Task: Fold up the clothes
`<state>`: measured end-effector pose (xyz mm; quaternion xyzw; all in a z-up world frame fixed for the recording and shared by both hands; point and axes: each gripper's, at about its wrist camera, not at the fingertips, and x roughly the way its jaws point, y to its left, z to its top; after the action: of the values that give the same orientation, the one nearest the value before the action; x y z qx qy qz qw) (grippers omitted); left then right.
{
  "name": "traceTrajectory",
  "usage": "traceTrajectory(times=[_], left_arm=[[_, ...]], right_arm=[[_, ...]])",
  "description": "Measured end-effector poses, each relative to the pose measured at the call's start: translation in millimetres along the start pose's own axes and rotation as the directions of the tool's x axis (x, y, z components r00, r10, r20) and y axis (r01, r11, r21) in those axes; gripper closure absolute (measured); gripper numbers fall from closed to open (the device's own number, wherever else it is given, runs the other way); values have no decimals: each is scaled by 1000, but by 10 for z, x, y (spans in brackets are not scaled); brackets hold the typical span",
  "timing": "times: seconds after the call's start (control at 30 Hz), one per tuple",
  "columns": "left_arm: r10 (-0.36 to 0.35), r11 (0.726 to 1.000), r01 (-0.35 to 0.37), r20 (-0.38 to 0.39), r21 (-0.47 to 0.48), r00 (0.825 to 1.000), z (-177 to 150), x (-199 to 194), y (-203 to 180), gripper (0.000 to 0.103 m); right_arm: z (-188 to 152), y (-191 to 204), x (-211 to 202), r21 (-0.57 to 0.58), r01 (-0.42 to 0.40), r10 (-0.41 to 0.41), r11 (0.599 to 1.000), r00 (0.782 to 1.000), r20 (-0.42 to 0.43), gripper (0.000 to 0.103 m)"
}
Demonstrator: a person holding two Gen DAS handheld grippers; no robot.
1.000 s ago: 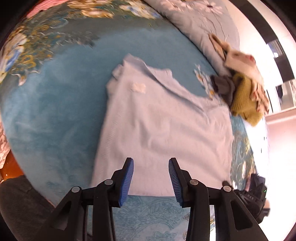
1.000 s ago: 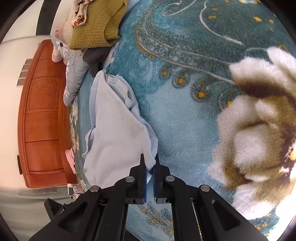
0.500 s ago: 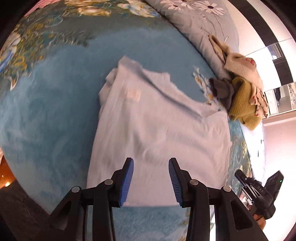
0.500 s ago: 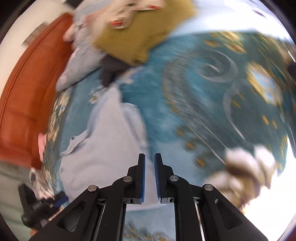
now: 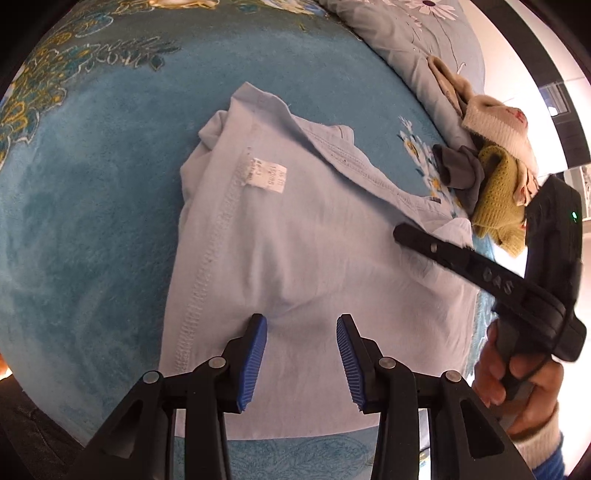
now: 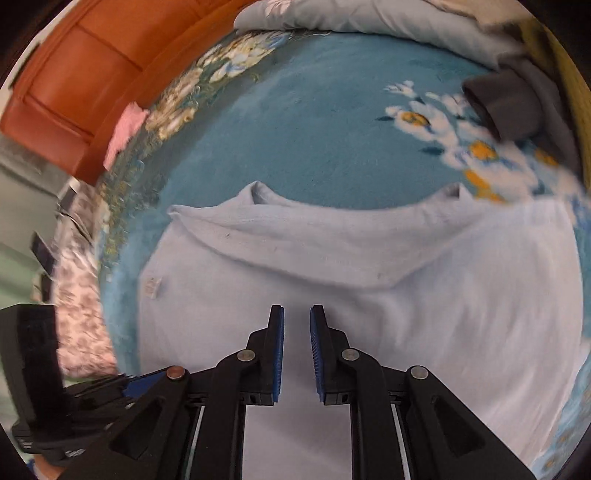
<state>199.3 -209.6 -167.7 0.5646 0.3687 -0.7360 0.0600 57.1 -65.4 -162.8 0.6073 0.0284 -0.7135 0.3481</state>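
Observation:
A pale blue shirt (image 5: 295, 236) lies partly folded and inside out on a teal floral blanket (image 5: 92, 221), its white label (image 5: 266, 175) showing. My left gripper (image 5: 301, 325) is open and empty, low over the shirt's near part. My right gripper (image 6: 296, 321) is open a little and empty, over the shirt (image 6: 369, 295). In the left wrist view the right gripper (image 5: 402, 232) reaches in from the right over the shirt's far right corner, held by a hand (image 5: 517, 387).
A pile of clothes, mustard knit (image 5: 498, 192), dark grey (image 5: 458, 173) and cream (image 5: 495, 122), lies beyond the shirt's right corner. A grey floral pillow (image 5: 406, 33) lies farther back. An orange wooden headboard (image 6: 74, 74) stands at the bed's far left.
My right gripper let go of the shirt's edge, opened a little and swung over the shirt. My left gripper moved lower and closer over the shirt, still open.

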Motion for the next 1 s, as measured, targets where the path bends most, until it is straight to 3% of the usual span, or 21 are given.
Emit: traceTrajectory(times=[0.1, 0.3, 0.4, 0.53, 0.8, 0.9, 1.0], left_arm=[[-21, 1000, 21, -7, -14, 1000, 1, 12, 47, 60], [-73, 997, 73, 7, -26, 997, 71, -54, 26, 60], [-115, 993, 116, 45, -14, 992, 202, -166, -25, 60], [-103, 995, 102, 48, 18, 994, 507, -98, -131, 58], [-41, 996, 42, -17, 78, 999, 871, 174, -108, 58], [-42, 996, 42, -5, 80, 999, 943, 189, -79, 58], [-43, 996, 42, 10, 73, 999, 1006, 188, -47, 58]], right_arm=[[232, -57, -3, -9, 48, -47, 999, 998, 29, 89], [574, -274, 61, 87, 76, -78, 993, 997, 21, 89], [542, -318, -160, 105, 30, -39, 994, 996, 81, 89], [358, -427, -459, 93, 49, -60, 994, 991, 122, 89], [119, -505, -242, 54, 84, -83, 995, 996, -20, 89], [202, -506, -159, 46, 84, -83, 995, 996, -13, 89], [324, -651, -152, 119, 116, -119, 986, 993, 18, 89]])
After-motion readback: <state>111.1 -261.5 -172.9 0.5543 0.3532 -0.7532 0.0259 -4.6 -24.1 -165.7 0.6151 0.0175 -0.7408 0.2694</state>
